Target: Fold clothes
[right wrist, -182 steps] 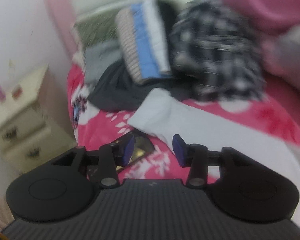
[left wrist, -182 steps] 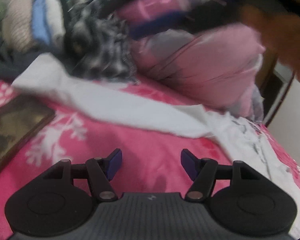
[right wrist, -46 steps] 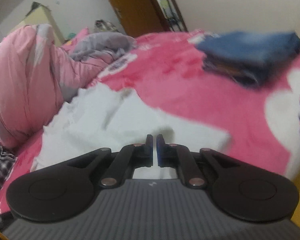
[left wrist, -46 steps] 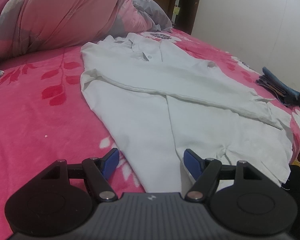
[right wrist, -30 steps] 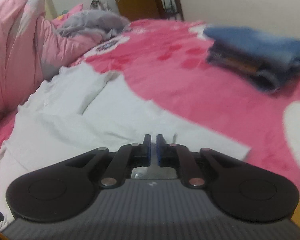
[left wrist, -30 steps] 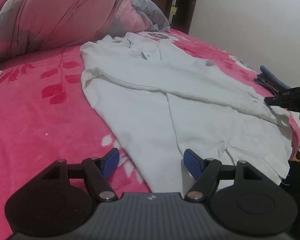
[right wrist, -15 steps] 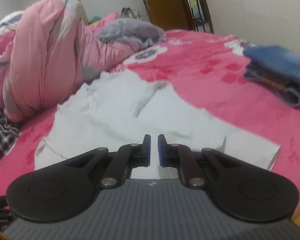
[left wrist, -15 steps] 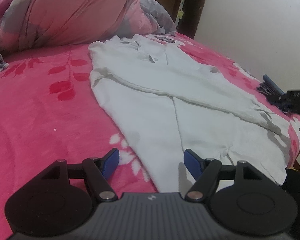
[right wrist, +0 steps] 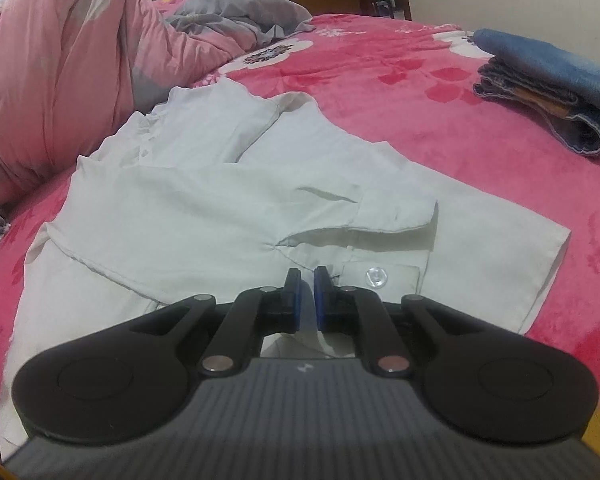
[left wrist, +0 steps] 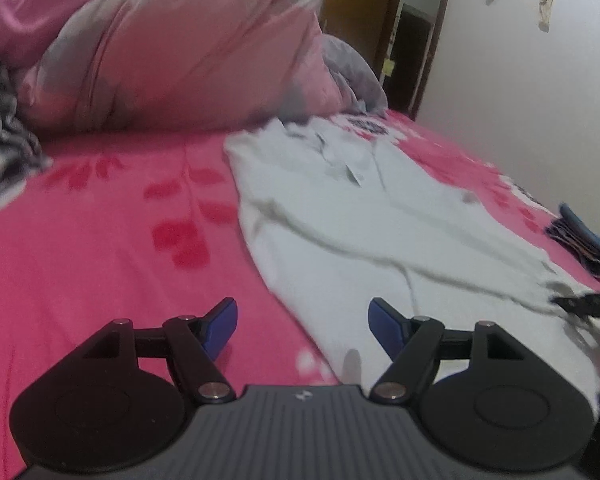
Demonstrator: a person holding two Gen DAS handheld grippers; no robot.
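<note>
A white shirt [left wrist: 360, 220] lies spread on the pink bed cover [left wrist: 100, 240], collar toward the far end, with one sleeve folded across its front. My left gripper [left wrist: 302, 320] stands open just above the cover, at the shirt's near left edge, and holds nothing. My right gripper [right wrist: 307, 296] is shut, with a thin gap between the pads, and hovers low over the shirt [right wrist: 220, 200] right behind the buttoned cuff [right wrist: 376, 276]. In the left wrist view the right gripper's black tip [left wrist: 588, 304] shows at the sleeve end.
Folded blue jeans [right wrist: 548, 92] sit on the bed to the right of the shirt. A bunched pink duvet [left wrist: 180, 48] and a grey blanket [right wrist: 240, 12] fill the far side. A checked garment [left wrist: 0, 140] lies at the left. A white wall [left wrist: 520, 100] runs along the right.
The right gripper has come down close to the shirt's cuff, still shut. The left gripper has tilted up and drifted left, still open. The shirt lies as before.
</note>
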